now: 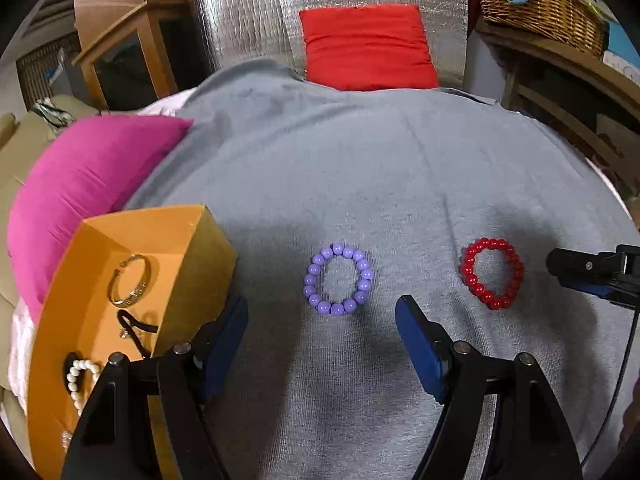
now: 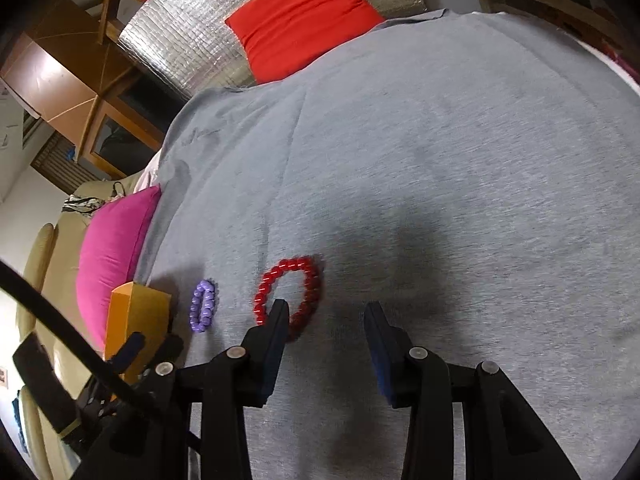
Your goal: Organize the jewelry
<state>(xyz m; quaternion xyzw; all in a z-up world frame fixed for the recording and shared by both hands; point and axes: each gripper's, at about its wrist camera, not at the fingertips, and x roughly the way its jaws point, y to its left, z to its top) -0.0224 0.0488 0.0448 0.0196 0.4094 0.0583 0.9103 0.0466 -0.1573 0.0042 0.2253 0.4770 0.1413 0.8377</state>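
A purple bead bracelet (image 1: 362,296) lies flat on the grey cloth (image 1: 360,168), just ahead of my left gripper (image 1: 322,305), whose blue pads stand wide open and empty. A red bead bracelet (image 1: 470,278) lies to its right, near my right gripper (image 1: 592,272). In the right wrist view, my right gripper (image 2: 326,309) is open with nothing between its pads. Its left finger (image 2: 278,320) hides the near side of the red bracelet (image 2: 288,266); contact is unclear. The orange box (image 1: 200,256) at left holds a gold bangle (image 1: 128,280), a pearl bracelet (image 1: 78,372) and a black piece (image 1: 136,328).
A pink cushion (image 1: 88,176) lies behind the box and a red cushion (image 1: 366,46) leans at the far edge against a silver foil sheet (image 1: 240,12). A wicker basket (image 1: 540,4) sits on wooden furniture at the back right. A cable (image 2: 60,328) crosses the left.
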